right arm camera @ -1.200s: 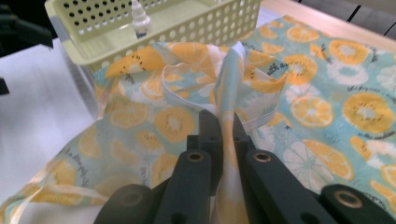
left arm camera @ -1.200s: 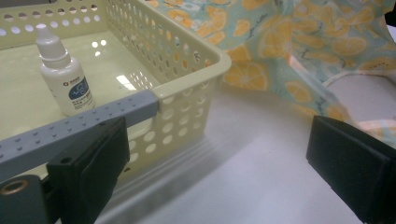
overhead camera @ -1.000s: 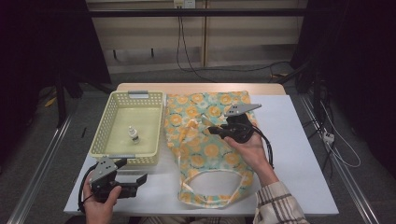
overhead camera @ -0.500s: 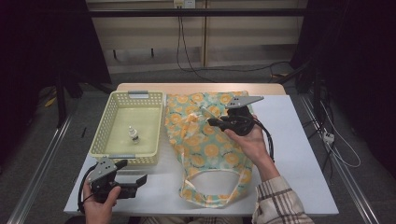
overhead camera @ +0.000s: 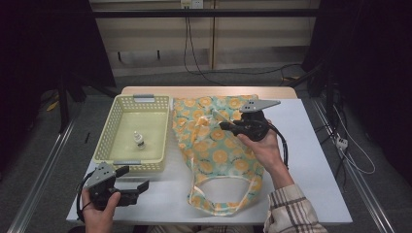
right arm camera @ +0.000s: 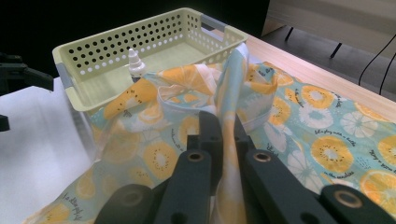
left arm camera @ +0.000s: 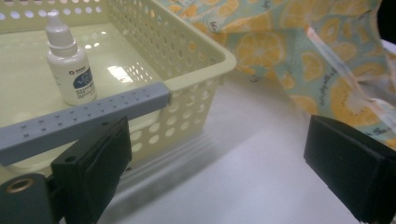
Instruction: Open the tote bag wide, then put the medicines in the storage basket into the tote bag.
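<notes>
- Right gripper [right arm camera: 223, 140]: jaws closed on a raised fold of the fruit-print bag [overhead camera: 214, 145]; the rest spreads beneath and ahead of them.
- Left gripper [left arm camera: 224, 158]: jaws wide apart, empty (bag beyond its right jaw; right hand nearer).

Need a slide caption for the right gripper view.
Right tool pinching a fold of citrus-print bag, basket and dropper bottle behind.
</notes>
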Demonstrator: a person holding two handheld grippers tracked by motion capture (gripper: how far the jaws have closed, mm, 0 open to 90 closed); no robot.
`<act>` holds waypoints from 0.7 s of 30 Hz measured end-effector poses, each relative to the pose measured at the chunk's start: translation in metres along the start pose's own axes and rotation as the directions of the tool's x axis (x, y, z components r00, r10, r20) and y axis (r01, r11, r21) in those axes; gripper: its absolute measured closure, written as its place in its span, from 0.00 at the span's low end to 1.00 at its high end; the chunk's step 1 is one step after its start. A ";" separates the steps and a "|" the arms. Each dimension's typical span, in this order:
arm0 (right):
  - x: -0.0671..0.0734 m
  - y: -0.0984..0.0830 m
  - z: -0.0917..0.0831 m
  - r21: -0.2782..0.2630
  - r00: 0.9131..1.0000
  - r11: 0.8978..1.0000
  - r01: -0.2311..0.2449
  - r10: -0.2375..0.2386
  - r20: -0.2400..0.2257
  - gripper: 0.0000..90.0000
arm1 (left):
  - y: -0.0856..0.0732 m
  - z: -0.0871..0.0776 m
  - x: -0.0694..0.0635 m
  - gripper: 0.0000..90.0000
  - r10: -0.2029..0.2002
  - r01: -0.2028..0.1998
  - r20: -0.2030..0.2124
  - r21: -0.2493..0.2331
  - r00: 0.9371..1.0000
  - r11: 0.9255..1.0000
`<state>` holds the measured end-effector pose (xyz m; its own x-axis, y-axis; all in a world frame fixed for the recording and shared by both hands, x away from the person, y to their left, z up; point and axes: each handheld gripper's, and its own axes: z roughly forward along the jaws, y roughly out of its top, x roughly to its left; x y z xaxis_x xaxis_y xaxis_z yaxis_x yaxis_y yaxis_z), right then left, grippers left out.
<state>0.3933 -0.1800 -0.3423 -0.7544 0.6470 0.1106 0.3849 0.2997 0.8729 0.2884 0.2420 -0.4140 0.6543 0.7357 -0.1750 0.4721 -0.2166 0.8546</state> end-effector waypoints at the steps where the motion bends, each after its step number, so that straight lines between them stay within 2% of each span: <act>1: 0.000 0.000 0.000 0.000 1.000 1.000 -0.001 0.001 -0.002 1.00 | 0.002 -0.001 0.001 0.08 0.005 -0.005 -0.009 0.001 1.000 1.000; 5: 0.000 0.000 0.003 0.002 1.000 1.000 0.001 -0.001 -0.006 1.00 | 0.012 -0.002 0.005 0.08 0.023 -0.023 -0.005 0.022 1.000 0.999; 8: -0.001 0.000 0.003 0.004 1.000 1.000 -0.001 0.001 -0.007 1.00 | 0.019 0.000 0.007 0.07 0.044 -0.045 0.014 0.044 0.999 0.998; 9: -0.001 0.000 0.004 0.003 1.000 1.000 -0.003 0.003 -0.009 1.00 | 0.022 0.000 0.008 0.07 0.050 -0.050 0.007 0.052 0.999 0.997; 14: -0.002 0.000 0.007 0.005 1.000 1.000 -0.004 0.004 -0.014 1.00 | 0.034 0.000 0.015 0.10 0.061 -0.063 0.041 0.064 0.997 0.996; 16: -0.002 0.000 0.009 0.007 1.000 1.000 -0.004 0.005 -0.017 1.00 | 0.039 0.001 0.018 0.10 0.056 -0.058 0.034 0.060 0.998 0.997; 21: -0.003 -0.001 0.010 0.013 1.000 1.000 -0.003 0.003 -0.021 1.00 | 0.052 0.010 0.026 0.10 0.079 -0.079 -0.002 0.089 0.997 0.993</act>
<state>0.4005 -0.1751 -0.3487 -0.7643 0.6329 0.1236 0.3943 0.3069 0.8662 0.3364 0.2436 -0.3789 0.6888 0.7171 -0.1059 0.4695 -0.3301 0.8189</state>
